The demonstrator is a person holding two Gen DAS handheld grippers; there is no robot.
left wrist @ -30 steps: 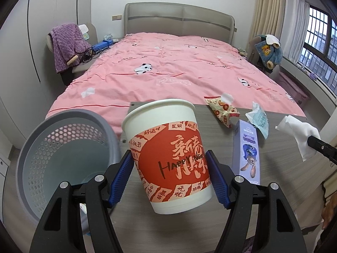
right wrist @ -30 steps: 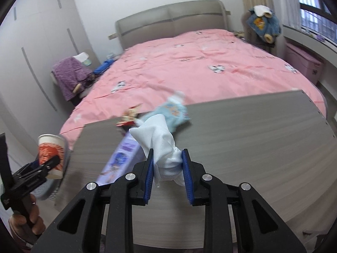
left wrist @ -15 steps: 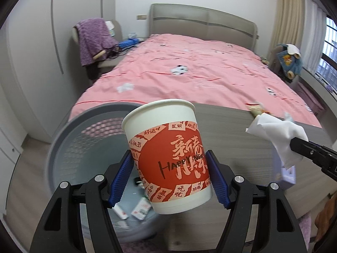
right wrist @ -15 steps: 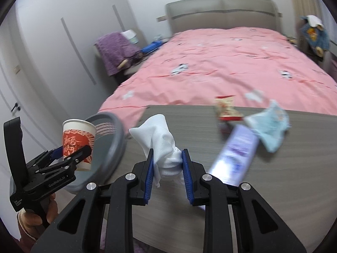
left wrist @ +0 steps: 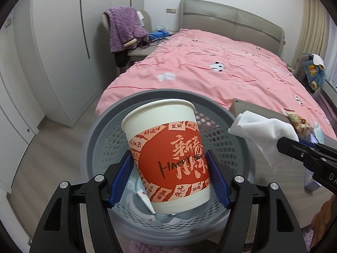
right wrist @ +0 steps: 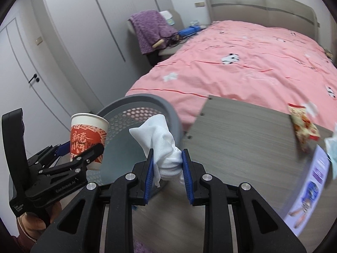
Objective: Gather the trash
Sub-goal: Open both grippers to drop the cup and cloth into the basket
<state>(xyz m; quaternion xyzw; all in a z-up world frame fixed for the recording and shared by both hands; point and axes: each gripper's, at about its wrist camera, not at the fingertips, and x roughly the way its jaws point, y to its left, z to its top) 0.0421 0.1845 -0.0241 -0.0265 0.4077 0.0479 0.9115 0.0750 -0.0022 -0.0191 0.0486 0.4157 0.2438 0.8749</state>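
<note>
My left gripper [left wrist: 169, 178] is shut on a red and white paper cup [left wrist: 166, 154], held upright over the grey perforated trash basket [left wrist: 101, 139]. Some scraps lie at the basket's bottom. In the right wrist view the same cup [right wrist: 88, 137] hangs at the basket's [right wrist: 170, 109] left side. My right gripper [right wrist: 167, 168] is shut on a crumpled white tissue [right wrist: 162, 145], which hangs above the basket's near edge, beside the table corner. The tissue [left wrist: 263, 132] also shows at the right of the left wrist view.
A grey wooden table [right wrist: 242, 139] holds a snack wrapper [right wrist: 303, 126], a purple printed box [right wrist: 309, 185] and a light blue wrapper [right wrist: 332, 147]. Behind lies a pink bed [left wrist: 221, 67]. A chair with a purple cloth [left wrist: 122, 27] stands by the white wardrobes [right wrist: 63, 48].
Both grippers have swung left from over the table towards the basket. The cup now hangs over the basket's opening, and the tissue has reached the basket's rim.
</note>
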